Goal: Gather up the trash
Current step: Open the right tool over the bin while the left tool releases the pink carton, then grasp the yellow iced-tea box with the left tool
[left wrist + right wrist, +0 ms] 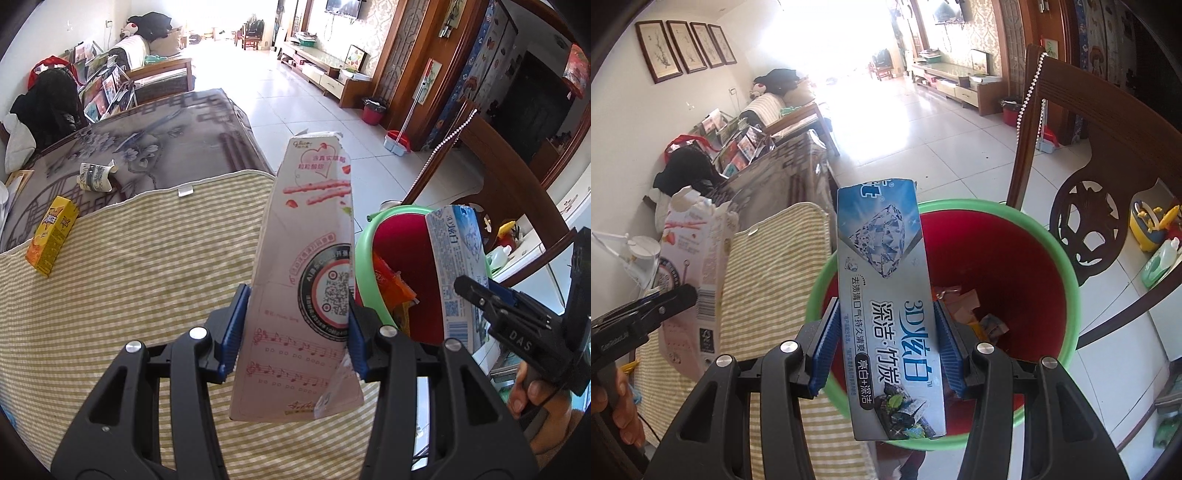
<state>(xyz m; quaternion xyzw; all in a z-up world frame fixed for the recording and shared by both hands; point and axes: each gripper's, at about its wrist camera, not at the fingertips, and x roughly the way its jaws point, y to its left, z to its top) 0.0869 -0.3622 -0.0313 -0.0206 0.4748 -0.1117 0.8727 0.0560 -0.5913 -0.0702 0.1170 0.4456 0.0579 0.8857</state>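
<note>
My left gripper (293,325) is shut on a pink-and-white snack box (306,258) and holds it upright over the striped cloth (129,295), just left of the bin. My right gripper (884,332) is shut on a blue-and-grey toothpaste box (886,295) and holds it over the near-left rim of the red bin with a green rim (1052,236). The bin (402,266) holds several wrappers (964,302). The toothpaste box (458,266) and right gripper (491,299) show at the right of the left wrist view. The snack box (694,266) shows in the right wrist view.
A yellow box (51,236) lies on the cloth's left part. A crumpled wrapper (96,177) lies on the patterned table (166,133) beyond. A wooden chair (1082,206) stands right behind the bin. A small red bin (373,110) and a dustpan (397,142) are on the floor.
</note>
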